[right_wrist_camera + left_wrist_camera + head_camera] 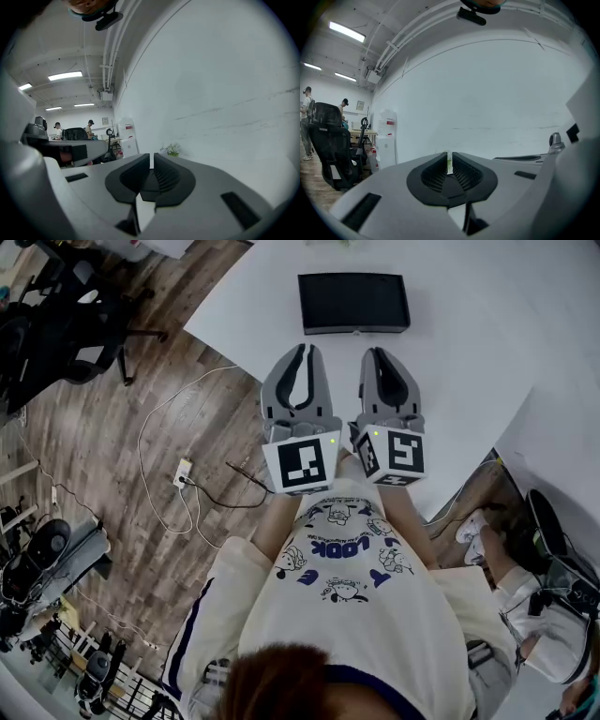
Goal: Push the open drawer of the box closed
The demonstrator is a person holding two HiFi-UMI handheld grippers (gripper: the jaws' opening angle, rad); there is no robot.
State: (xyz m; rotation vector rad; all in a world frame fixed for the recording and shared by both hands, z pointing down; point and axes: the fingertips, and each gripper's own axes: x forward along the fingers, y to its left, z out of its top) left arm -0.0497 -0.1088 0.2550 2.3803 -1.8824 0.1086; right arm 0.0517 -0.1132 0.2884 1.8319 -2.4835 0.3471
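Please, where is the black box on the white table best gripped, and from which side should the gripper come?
The black box lies flat, its long side facing the right gripper, and seems too wide to span lengthwise. So probably grip its right short end from above, with the jaws spanning front to back. That gripper is shut and must open first.

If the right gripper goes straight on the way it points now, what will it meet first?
Probably the black rectangular box on the white table; the right gripper may be higher, so depth is unclear.
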